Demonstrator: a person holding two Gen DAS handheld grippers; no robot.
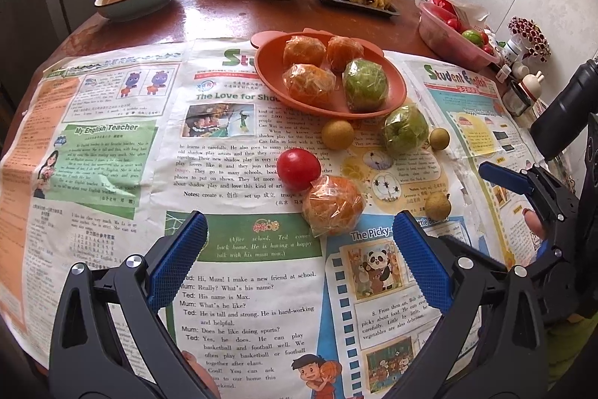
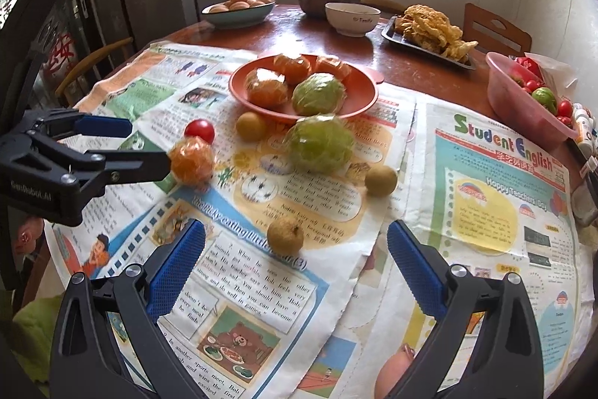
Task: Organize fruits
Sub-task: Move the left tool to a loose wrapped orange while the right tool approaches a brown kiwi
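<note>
both hand-held grippers, left (image 1: 299,249) and right (image 2: 295,249), hover agape.

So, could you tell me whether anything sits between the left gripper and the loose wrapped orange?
Nothing visible does. The left gripper is open, and only bare newspaper lies before the orange. A tomato sits just behind it.

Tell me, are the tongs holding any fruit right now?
No. Both the left tongs and the right tongs are open with nothing between them. The wrapped orange just lies on the newspaper ahead of the left tongs.
</note>
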